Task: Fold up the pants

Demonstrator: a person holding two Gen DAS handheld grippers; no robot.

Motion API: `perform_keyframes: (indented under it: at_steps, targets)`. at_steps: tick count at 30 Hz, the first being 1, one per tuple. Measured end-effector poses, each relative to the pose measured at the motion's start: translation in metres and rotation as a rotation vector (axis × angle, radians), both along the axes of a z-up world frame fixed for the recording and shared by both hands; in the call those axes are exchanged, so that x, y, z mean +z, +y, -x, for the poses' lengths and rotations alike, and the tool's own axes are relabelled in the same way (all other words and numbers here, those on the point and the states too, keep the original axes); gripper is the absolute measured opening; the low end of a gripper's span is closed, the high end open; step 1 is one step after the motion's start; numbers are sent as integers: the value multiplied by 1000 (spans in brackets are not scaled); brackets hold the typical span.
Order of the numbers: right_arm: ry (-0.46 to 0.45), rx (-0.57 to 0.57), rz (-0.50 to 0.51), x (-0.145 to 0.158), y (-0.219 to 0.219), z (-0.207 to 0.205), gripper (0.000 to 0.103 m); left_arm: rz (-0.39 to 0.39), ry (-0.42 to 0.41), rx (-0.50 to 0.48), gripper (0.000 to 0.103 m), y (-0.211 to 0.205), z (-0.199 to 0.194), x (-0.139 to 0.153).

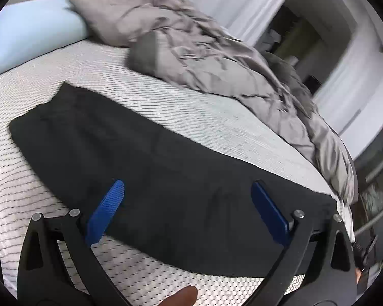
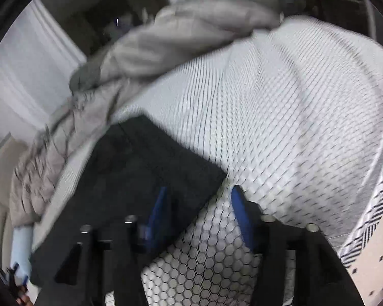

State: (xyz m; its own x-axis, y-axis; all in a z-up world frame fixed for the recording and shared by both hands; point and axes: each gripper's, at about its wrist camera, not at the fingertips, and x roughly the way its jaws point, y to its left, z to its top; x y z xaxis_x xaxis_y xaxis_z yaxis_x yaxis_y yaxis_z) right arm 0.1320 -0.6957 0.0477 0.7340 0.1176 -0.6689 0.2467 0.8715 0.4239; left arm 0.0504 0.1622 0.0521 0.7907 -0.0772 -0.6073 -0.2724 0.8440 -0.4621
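Left wrist view shows the mattress [image 1: 166, 107] as landmark: a crumpled grey duvet [image 1: 217, 58] heaped along its far side, a pale blue pillow [image 1: 33, 35] at its far left corner. The black pants [image 1: 145, 158] lie flat in a long band across its near part, seemingly already folded lengthwise. The left gripper [image 1: 189, 204] hangs above them, jaws wide and empty. The right gripper [image 2: 196, 211] stands half-open, empty, at the pants' end. The next move, I judge, calls for regripping one end to fold it over.
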Motion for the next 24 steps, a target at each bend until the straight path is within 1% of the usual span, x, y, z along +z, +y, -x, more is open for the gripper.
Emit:
perform_keyframes:
  at_steps: [1,3,6,7,8,9,10,12,13,15,18,19,20,21,22,23,24]
  targets:
    - [-49,-7,-18,7,-5,5,57,-15,-2,-18,100,-11,-5,0]
    - [-80,-4,-46,14,-9,6,60,-32,-8,-55,102,-29,-15,0]
    - [-56,58,-34,17,-3,-7,71,-55,-8,-126,102,-59,-26,-3]
    - [-44,95,-10,20,1,-18,73,-67,-5,-167,102,-73,-34,-7]
    - [-37,124,22,24,7,-30,75,-81,6,-191,102,-81,-40,-10]
    - [-27,149,45,26,12,-46,78,-96,15,-212,102,-88,-45,-14]
    - [-16,175,58,28,18,-58,79,-109,27,-230,102,-97,-52,-21]
    - [4,238,83,29,31,-87,79,-111,60,-244,102,-102,-63,-34]
    - [14,264,113,30,38,-103,80,-107,101,-248,102,-104,-72,-45]
    - [23,307,154,24,53,-131,81,-103,162,-249,102,-107,-84,-58]
    - [84,334,230,12,67,-179,81,-108,166,-258,102,-109,-88,-64]
    - [103,348,241,7,70,-187,80,-112,165,-260,102,-110,-89,-64]
    - [133,371,258,3,74,-196,74,-114,163,-260,102,-111,-90,-64]
    - [152,398,273,0,77,-199,50,-116,166,-261,102,-112,-91,-65]
    - [163,422,295,-1,83,-201,48,-117,169,-264,102,-108,-92,-67]
    - [150,431,351,3,90,-197,45,-115,168,-263,102,-107,-92,-67]
    - [128,438,382,8,94,-193,22,-113,167,-262,102,-105,-91,-67]
